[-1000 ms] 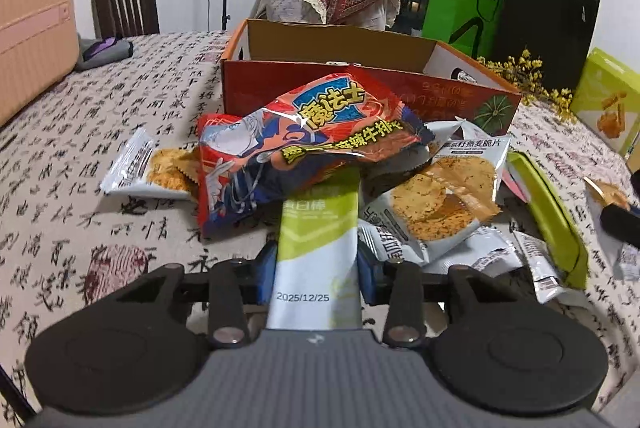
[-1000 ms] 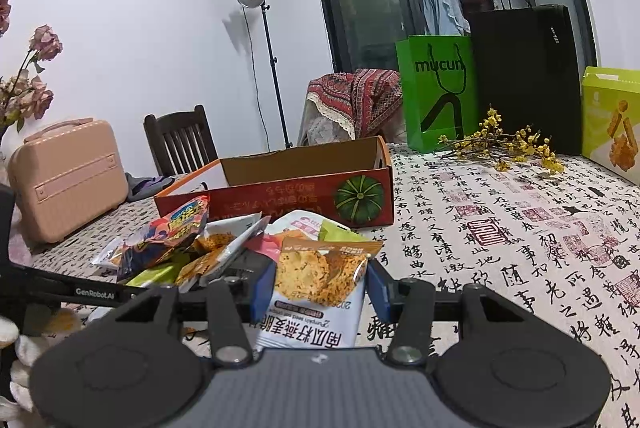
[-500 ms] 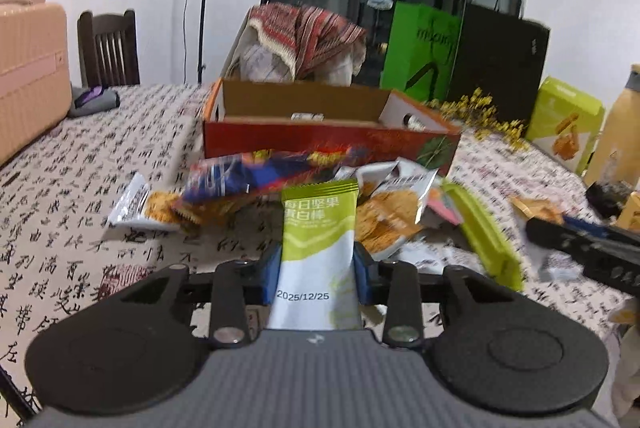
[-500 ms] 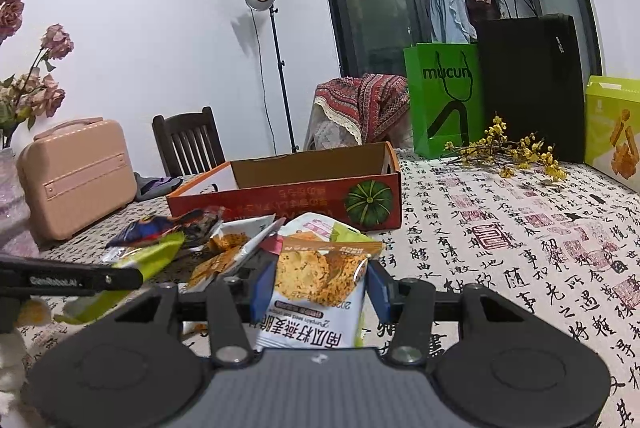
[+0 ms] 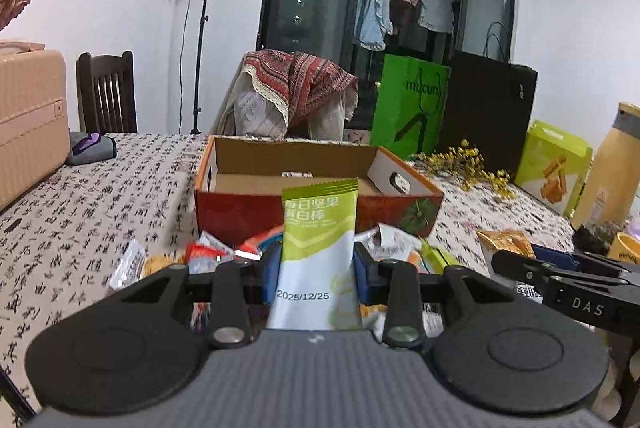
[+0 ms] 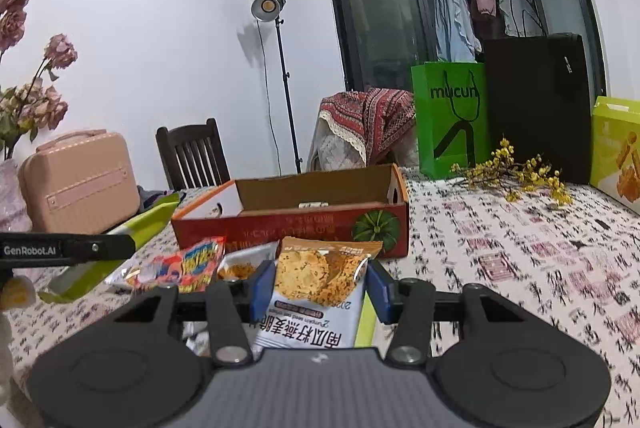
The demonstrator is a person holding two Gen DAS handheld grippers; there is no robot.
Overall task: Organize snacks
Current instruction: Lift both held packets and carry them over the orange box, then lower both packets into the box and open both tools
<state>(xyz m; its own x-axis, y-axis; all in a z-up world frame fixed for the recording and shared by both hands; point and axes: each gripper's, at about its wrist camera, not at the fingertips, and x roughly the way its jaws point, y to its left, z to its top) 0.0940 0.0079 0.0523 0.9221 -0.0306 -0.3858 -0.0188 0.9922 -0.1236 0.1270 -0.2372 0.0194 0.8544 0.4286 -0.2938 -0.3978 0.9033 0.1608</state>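
Pink hard case [image 5: 28,116] stands at the far left of the counter [image 5: 120,188], with a dark wooden chair [image 5: 106,92] behind the counter's edge and a lamp stand [image 5: 202,28] against the wall. On the patterned cloth, a heap of snack packets [image 5: 208,254] lies just in front of the open cardboard box [image 5: 316,184], whose red front wall bears a green pumpkin picture. The left gripper [image 5: 318,260] is clenched on a green and white bar packet [image 5: 318,240], its blue pads pressing both sides; the packet stands upright, lifted clear of the heap, its top edge level with the box's front wall. A red patterned cloth [image 5: 304,84] drapes a chair behind the box. Further right, a green paper bag [image 5: 408,108] and a black bag [image 5: 488,112] stand at the back, with yellow dried flowers [image 5: 472,164] lying before them. The right gripper [image 6: 318,286] grasps a white packet of round crackers [image 6: 316,288], held above the counter just short of the box. A lime carton [image 5: 552,164] and a yellow bottle [image 5: 612,164] stand at the far right
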